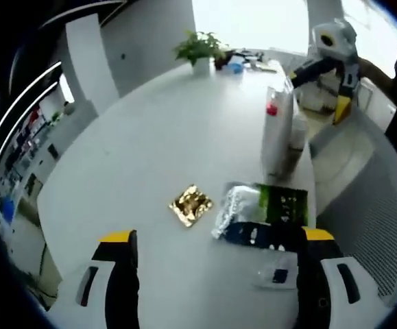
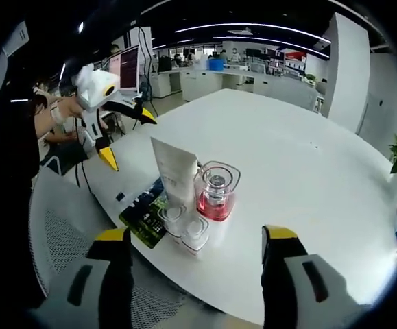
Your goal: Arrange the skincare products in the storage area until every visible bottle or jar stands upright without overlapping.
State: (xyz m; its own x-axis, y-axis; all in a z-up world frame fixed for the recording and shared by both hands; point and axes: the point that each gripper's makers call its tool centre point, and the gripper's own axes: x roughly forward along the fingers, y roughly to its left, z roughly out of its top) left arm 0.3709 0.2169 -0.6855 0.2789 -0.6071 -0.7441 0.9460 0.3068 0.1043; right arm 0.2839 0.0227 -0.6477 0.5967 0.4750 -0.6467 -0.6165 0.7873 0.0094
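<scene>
Flat sachets are seen nearest in the left gripper view, lying on the white table between the spread jaws of the left tool, which is released and grasps nothing. A crumpled gold packet lies just beside them. Farther off, a white tube stands upright, and a potted plant sits at the far edge. The right tool is seen beyond the table.

Small clear jars are seen closest in the right gripper view, above the released, empty right tool. A pink bottle stands upright, touching the white tube. The dark sachets lie flat beside them. The left tool hangs beyond, jaws parted.
</scene>
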